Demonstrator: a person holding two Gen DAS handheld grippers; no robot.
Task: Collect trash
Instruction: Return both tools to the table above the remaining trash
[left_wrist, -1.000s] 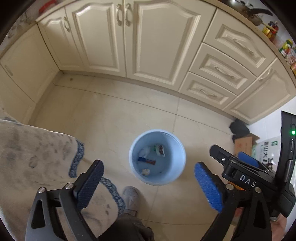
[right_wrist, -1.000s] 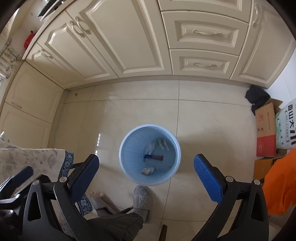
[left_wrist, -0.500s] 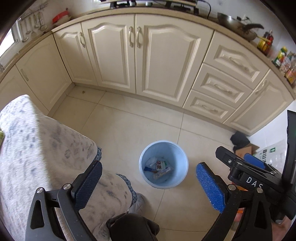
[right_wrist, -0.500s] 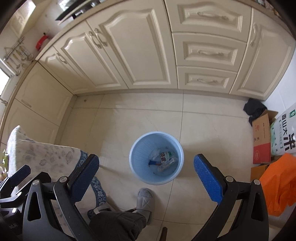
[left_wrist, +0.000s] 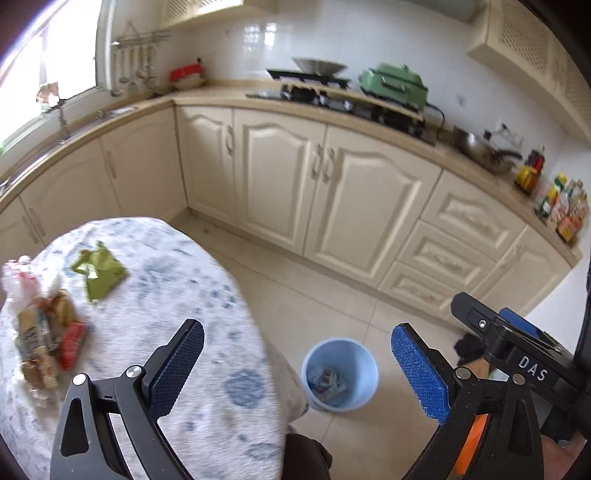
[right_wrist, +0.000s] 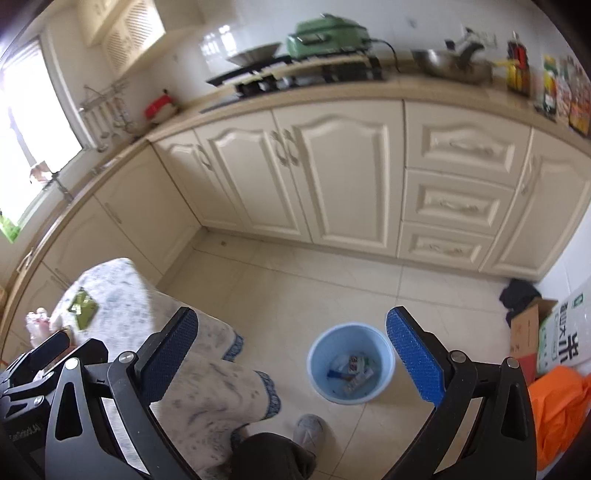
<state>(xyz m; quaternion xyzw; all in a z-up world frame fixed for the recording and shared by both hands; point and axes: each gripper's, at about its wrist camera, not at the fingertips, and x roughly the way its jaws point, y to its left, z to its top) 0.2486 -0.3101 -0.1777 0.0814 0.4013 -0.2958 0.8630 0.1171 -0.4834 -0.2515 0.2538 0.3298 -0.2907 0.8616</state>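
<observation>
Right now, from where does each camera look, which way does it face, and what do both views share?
Left wrist: sits on the left tool, facing forward and down over the table with wrappers; the right tool's body and a dark knee show.
Right wrist: sits on the right tool, facing the floor and cabinets; a slipper and the left tool show.
Shared: the blue bin, table, cabinets.

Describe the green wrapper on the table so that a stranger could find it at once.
Start at the round table with the blue-patterned cloth. The green wrapper lies flat, alone, towards the far edge. Unlike the snack packets heaped nearby, it is plain olive green.
</observation>
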